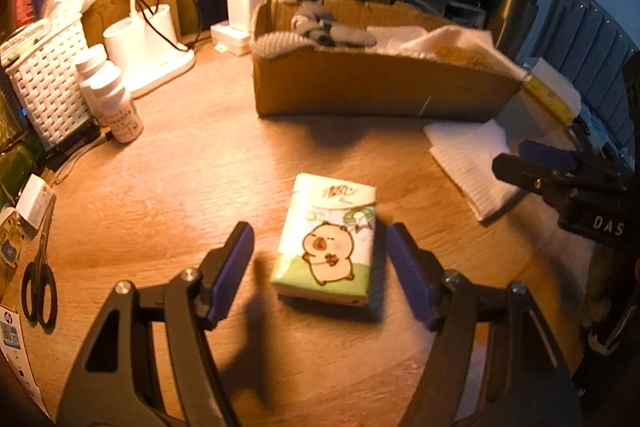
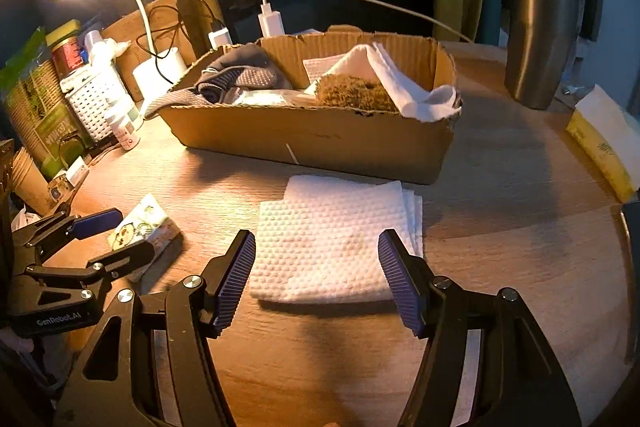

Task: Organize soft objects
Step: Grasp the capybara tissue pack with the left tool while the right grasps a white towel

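Note:
A small tissue pack (image 1: pixel 326 243) with a cartoon animal lies flat on the wooden table (image 1: pixel 180 187). My left gripper (image 1: pixel 320 231) hangs open over it, one pad on each side, neither pressing. A folded white paper towel (image 2: pixel 332 239) lies in front of the cardboard box (image 2: pixel 320 139). My right gripper (image 2: pixel 317 237) is open just above the towel's near half, straddling it. The box holds grey cloth (image 2: pixel 240 75), a white towel (image 2: pixel 392 79) and a brown fuzzy pad (image 2: pixel 352 93). Each gripper shows in the other's view: the left gripper (image 2: pixel 132 233) and the right gripper (image 1: pixel 512 155).
A white woven basket (image 1: pixel 48 79), pill bottles (image 1: pixel 116 103), a lamp base (image 1: pixel 152 51) and chargers crowd the left and back. Scissors (image 1: pixel 38 283) lie at the left edge. A steel tumbler (image 2: pixel 540 39) and a yellow packet (image 2: pixel 600 151) stand right of the box.

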`<action>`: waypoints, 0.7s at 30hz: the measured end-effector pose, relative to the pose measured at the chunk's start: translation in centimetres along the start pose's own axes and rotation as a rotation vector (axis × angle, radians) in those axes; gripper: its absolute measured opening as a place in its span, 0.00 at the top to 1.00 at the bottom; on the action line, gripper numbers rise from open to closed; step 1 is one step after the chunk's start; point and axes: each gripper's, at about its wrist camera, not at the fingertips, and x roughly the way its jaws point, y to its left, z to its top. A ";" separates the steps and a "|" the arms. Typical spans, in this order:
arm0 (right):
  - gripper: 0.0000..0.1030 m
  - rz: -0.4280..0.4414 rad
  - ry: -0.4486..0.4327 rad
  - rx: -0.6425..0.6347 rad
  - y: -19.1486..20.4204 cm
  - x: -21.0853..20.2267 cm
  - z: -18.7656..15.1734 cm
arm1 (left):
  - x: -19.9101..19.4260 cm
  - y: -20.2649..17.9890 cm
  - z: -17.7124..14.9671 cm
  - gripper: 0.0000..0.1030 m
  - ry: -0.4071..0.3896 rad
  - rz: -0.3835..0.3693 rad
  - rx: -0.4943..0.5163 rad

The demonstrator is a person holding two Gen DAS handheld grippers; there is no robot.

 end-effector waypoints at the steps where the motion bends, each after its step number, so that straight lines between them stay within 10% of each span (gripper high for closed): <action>1: 0.35 0.000 0.005 0.000 -0.1 0.3 0.0 | 0.4 -0.1 0.0 0.32 0.012 0.006 0.000; 10: 0.34 -0.055 0.054 -0.052 0.2 2.6 0.0 | 1.5 -0.6 0.2 0.33 0.028 0.033 0.020; 17: 0.36 -0.105 0.047 -0.117 1.1 2.9 -0.4 | 1.3 -0.7 0.1 0.54 0.013 0.009 0.026; 21: 0.67 -0.070 0.041 -0.160 1.9 2.6 -0.8 | 1.0 -0.5 -0.1 0.54 0.008 -0.015 0.012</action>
